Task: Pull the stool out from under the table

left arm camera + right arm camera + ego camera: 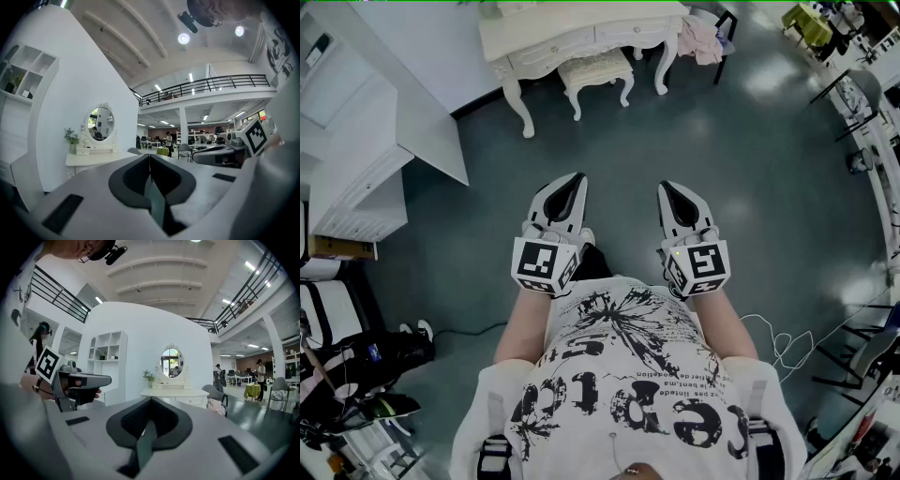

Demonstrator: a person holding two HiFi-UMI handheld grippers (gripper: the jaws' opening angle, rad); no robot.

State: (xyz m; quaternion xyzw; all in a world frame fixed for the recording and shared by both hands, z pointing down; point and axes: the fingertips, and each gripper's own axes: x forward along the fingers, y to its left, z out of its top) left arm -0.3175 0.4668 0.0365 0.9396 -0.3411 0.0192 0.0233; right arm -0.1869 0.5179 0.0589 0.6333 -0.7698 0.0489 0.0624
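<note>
A cream stool (596, 73) with curved legs stands tucked under the front of a white dressing table (581, 36) at the far side of the room. The same dressing table (173, 393) with its oval mirror shows in the right gripper view, and the dressing table (89, 158) shows small at the left of the left gripper view. Well short of the stool, I hold both grippers side by side over the grey floor. My left gripper (572, 180) is shut with nothing in it. My right gripper (671, 188) is shut and empty too.
A white shelf unit (356, 150) stands at the left. A dark chair with pink cloth (705, 39) sits right of the table. Chairs and desks line the right edge, and a white cable (783, 342) lies on the floor at the right.
</note>
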